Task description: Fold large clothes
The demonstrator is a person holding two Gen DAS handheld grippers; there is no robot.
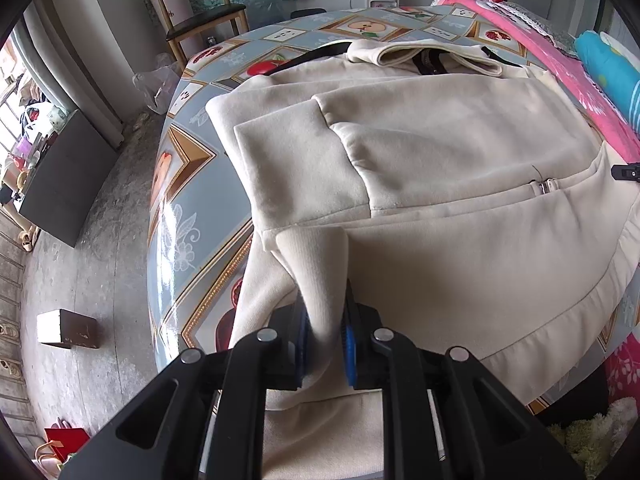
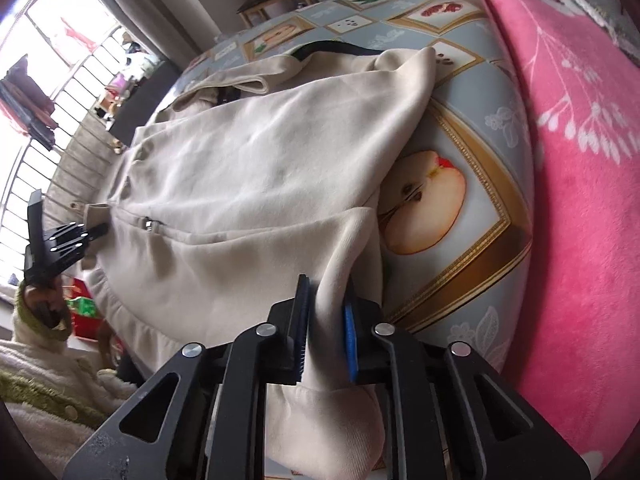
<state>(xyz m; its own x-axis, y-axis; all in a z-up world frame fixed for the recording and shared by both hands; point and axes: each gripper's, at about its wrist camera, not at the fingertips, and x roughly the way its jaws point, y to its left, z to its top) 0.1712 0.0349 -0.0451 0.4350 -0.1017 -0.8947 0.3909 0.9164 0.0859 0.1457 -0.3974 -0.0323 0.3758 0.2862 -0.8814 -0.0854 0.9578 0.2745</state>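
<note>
A cream zip-up jacket [image 1: 440, 184] lies spread on the table, collar at the far end, hem toward me. My left gripper [image 1: 324, 320] is shut on the ribbed cuff [image 1: 320, 264] of its left sleeve at the near left edge. My right gripper [image 2: 326, 316] is shut on the cuff [image 2: 332, 412] of the right sleeve, which drapes off the jacket's right side [image 2: 280, 168]. The left gripper also shows in the right wrist view [image 2: 100, 230], at the jacket's left edge by the zipper. The right gripper's tip shows at the right edge of the left wrist view [image 1: 626, 172].
The table carries a glossy fruit-print cloth [image 2: 472, 184]. A pink blanket [image 2: 580, 160] lies along its right side. A wooden chair [image 1: 200, 12] stands beyond the far end. A small box [image 1: 68, 328] and a dark cabinet [image 1: 64, 176] stand on the floor at left.
</note>
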